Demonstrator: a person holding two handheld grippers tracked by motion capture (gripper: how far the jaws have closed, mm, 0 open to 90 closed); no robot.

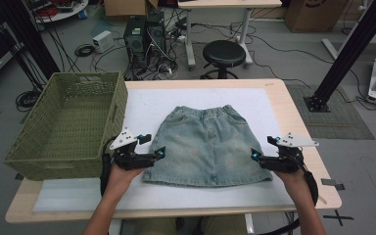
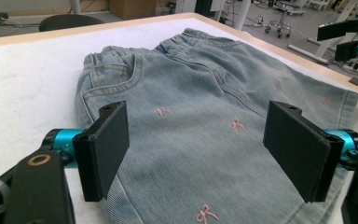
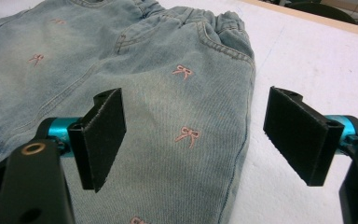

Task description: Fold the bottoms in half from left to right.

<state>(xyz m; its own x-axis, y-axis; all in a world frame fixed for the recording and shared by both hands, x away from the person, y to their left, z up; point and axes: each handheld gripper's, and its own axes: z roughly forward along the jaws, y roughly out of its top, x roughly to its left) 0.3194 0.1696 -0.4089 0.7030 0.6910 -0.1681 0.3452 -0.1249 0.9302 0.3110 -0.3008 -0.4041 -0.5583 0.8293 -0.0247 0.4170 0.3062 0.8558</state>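
Skirt [image 1: 206, 146] flat on worktop [image 1: 293, 115], waistband away from person. Left tool [image 1: 152, 145] at skirt's left hem corner, jaws wide apart. Right tool [image 1: 263, 148] at right edge, jaws likewise spread, nothing gripped. Basket [image 1: 44, 156] left of skirt.

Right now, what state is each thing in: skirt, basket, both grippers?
Denim skirt: spread flat, unfolded, waistband at the far end.
Green basket: upright, nothing visible inside, beside the skirt.
Left gripper: open, at the skirt's left edge.
Right gripper: open, at the skirt's right edge.
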